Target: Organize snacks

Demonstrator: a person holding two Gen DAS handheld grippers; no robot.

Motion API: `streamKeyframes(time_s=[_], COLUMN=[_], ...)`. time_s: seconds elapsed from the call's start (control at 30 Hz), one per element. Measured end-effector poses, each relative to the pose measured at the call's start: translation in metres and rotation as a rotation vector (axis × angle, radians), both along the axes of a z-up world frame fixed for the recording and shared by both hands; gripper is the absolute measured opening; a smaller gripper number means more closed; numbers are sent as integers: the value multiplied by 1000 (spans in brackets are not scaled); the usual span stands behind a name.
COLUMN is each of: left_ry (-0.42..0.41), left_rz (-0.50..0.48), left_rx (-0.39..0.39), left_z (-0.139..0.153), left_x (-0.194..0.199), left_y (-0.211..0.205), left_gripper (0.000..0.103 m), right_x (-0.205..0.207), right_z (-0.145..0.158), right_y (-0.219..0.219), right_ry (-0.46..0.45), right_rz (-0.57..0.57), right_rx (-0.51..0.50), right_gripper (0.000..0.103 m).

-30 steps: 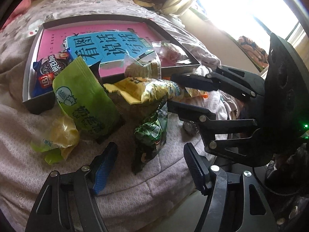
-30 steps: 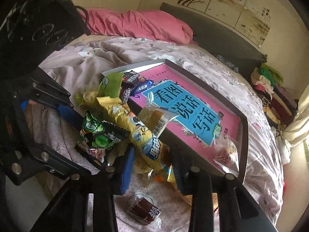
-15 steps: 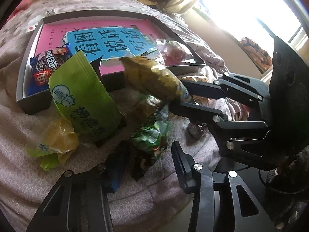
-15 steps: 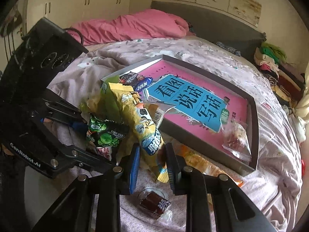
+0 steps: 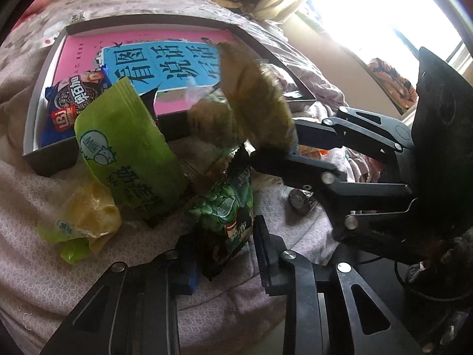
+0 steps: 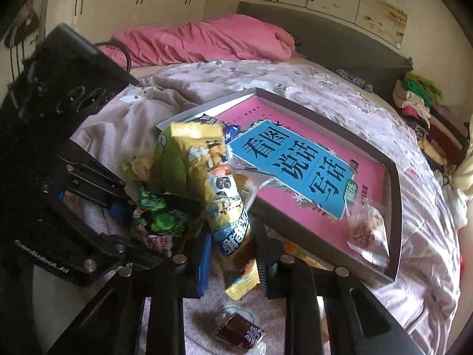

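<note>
The right claw (image 6: pixel 232 259) grips the yellow bag (image 6: pixel 212 177); the left claw (image 5: pixel 224 261) has just been closing on the green pack (image 5: pixel 227 207). Held by their ends, either could slip onto the bed (image 6: pixel 310 80).

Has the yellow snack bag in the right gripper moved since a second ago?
Yes. The yellow snack bag has swung upright, its top now nearer the box corner.

Snack bags: glossy crinkled foil or plastic film, as on the yellow bag (image 6: pixel 207 177), the green bag (image 5: pixel 127 148) and the dark green bag (image 5: pixel 230 213). Bedspread (image 5: pixel 44 266): matt cloth with a fine woven pattern. Tray (image 6: pixel 393 195): matt grey card-like walls. Book (image 6: pixel 295 159): smooth, slightly glossy paper cover. Left tool (image 5: pixel 224 263): matt black plastic, bright metal screws, blue ribbed pad.
</note>
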State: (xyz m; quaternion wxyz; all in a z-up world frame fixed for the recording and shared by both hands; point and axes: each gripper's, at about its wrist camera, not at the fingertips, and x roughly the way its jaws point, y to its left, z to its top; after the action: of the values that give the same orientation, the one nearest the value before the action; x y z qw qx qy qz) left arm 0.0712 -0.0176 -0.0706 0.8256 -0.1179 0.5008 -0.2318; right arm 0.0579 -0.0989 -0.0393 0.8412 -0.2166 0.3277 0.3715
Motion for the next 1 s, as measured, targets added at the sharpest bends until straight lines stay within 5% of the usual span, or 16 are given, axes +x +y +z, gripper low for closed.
streamKeyframes(time_s=[0.43,1.0], left_ry=[-82,-235], left_rz=[-5,124], left_rx=[-30,-45], left_z=[28,70], left_x=[-11,-22], left_y=[4,45], left_gripper=[30,30], right_x=[4,9], right_z=[24,45], right_y=[-49,-61], right_ry=[134,151], right_rz=[-145,-230], right_rx=[258,352], right_gripper=[26,26])
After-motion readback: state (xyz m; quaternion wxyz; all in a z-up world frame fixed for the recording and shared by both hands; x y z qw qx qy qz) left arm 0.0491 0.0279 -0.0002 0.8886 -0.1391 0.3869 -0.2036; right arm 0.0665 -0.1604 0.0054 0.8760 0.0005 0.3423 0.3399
